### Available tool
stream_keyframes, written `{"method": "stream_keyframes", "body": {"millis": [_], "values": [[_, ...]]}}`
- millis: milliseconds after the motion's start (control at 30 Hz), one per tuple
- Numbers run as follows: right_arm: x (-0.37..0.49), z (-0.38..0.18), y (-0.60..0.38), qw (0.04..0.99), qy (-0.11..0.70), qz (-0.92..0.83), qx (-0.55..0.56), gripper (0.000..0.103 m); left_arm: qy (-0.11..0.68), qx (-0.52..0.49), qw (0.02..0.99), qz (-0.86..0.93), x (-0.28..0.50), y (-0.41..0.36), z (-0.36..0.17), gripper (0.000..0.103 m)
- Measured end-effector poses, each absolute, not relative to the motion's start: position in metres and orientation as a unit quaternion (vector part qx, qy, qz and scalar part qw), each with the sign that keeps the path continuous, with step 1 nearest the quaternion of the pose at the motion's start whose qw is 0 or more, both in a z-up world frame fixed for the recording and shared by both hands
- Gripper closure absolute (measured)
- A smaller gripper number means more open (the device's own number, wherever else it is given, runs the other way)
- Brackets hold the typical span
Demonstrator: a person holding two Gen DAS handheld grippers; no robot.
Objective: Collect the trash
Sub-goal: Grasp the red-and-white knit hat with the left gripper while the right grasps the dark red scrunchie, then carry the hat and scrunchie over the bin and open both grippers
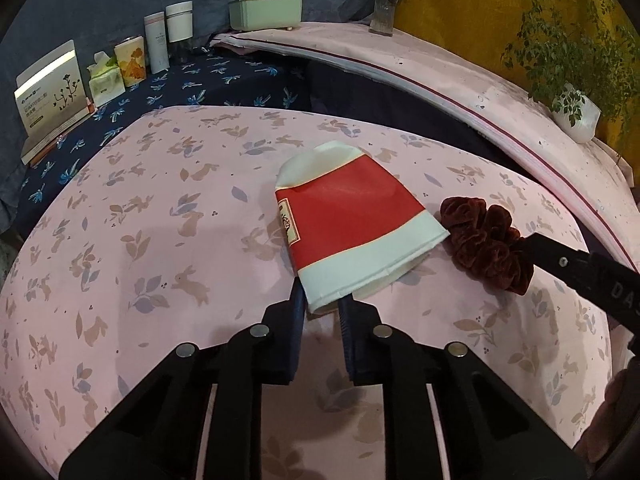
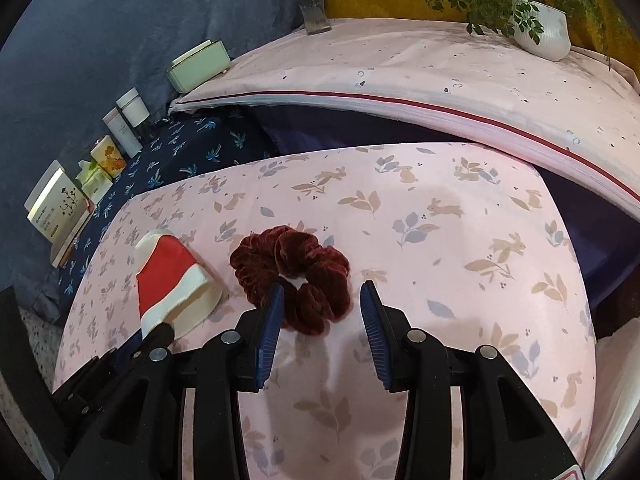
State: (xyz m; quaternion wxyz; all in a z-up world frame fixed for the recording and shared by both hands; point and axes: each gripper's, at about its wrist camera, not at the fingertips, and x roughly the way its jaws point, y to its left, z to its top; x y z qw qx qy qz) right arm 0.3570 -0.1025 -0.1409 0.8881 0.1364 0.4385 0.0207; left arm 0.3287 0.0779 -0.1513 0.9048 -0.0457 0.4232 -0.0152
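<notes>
A crushed red and white paper cup (image 1: 352, 220) lies on its side on the pink rabbit-print bedspread (image 1: 160, 240). My left gripper (image 1: 320, 304) is shut on the cup's white rim. The cup also shows in the right wrist view (image 2: 172, 284), with the left gripper at its rim. A dark red velvet scrunchie (image 2: 292, 276) lies on the spread beside the cup. My right gripper (image 2: 322, 296) is open around the scrunchie's near side, its left pad over the fabric. In the left wrist view the scrunchie (image 1: 484, 240) sits right of the cup, with the right gripper's finger (image 1: 560, 260) against it.
A dark blue patterned cloth (image 1: 208, 88) at the back holds a book (image 1: 52, 92), a tissue pack (image 1: 104, 80), a printed cup (image 1: 130, 62) and bottles (image 1: 156, 42). A green box (image 1: 264, 10), a glass vase (image 1: 386, 8) and a potted plant (image 1: 576, 114) stand on the pink headboard ledge (image 1: 440, 72).
</notes>
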Motion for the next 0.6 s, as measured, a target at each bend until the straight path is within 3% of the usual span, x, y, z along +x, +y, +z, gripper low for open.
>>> {"method": "stream_keyframes", "body": {"millis": [100, 167, 233, 600], "values": [[0.370, -0.148, -0.101, 0.883, 0.450, 0.012, 0.134, 0.064, 0.422, -0.050, 0.905, -0.016, 0.330, 0.080, -0.150, 0.090], [0.373, -0.154, -0.100, 0.877, 0.462, 0.010, 0.135, 0.069, 0.422, -0.050, 0.905, -0.016, 0.331, 0.080, -0.149, 0.091], [0.372, -0.159, -0.099, 0.871, 0.471, 0.013, 0.138, 0.081, 0.422, -0.049, 0.905, -0.016, 0.330, 0.080, -0.148, 0.092], [0.306, -0.154, -0.102, 0.868, 0.476, 0.015, 0.140, 0.088, 0.423, -0.038, 0.904, -0.042, 0.303, 0.059, -0.130, 0.097]]}}
